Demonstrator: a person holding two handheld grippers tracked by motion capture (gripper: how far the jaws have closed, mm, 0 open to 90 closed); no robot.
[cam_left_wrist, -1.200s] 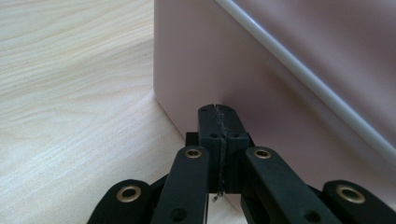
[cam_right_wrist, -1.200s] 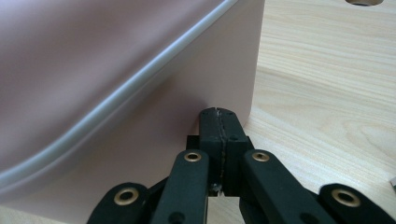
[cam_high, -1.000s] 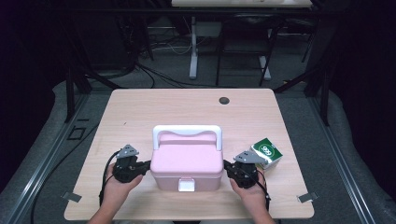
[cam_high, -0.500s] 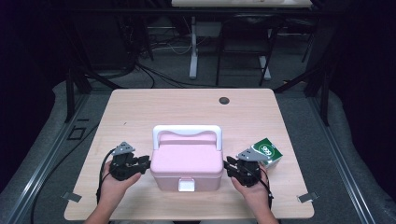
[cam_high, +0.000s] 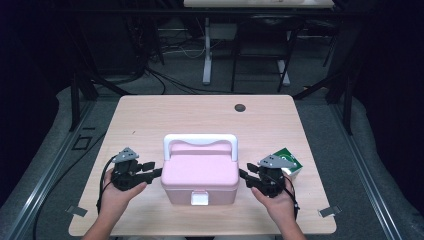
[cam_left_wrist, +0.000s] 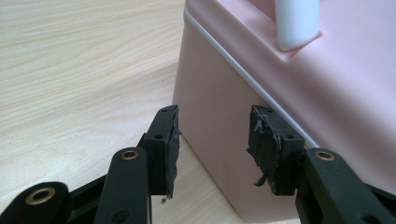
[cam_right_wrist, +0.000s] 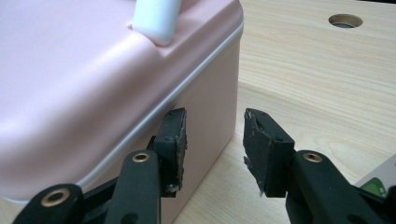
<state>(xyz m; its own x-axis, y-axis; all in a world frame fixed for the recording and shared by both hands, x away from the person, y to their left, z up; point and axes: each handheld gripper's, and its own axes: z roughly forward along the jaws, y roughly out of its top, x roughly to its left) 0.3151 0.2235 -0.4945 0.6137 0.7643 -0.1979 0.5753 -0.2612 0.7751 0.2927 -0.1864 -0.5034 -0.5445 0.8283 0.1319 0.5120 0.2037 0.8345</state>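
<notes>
Flanking the pink box (cam_high: 200, 175) at the near middle of the table (cam_high: 150, 115), I have the left gripper (cam_high: 156, 172) spread wide at its left end wall and the right gripper (cam_high: 243, 174) spread at its right end; neither pinches anything. Its white handle (cam_high: 200, 140) stands upright, and a green packet (cam_high: 287, 161) lies just beyond my right hand (cam_high: 277, 202)

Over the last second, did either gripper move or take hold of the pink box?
Both drew slightly closer to the pink box: the left gripper and right gripper now point at its two ends, jaws open, nothing gripped. The box, its white handle and the green carton stayed put.
</notes>
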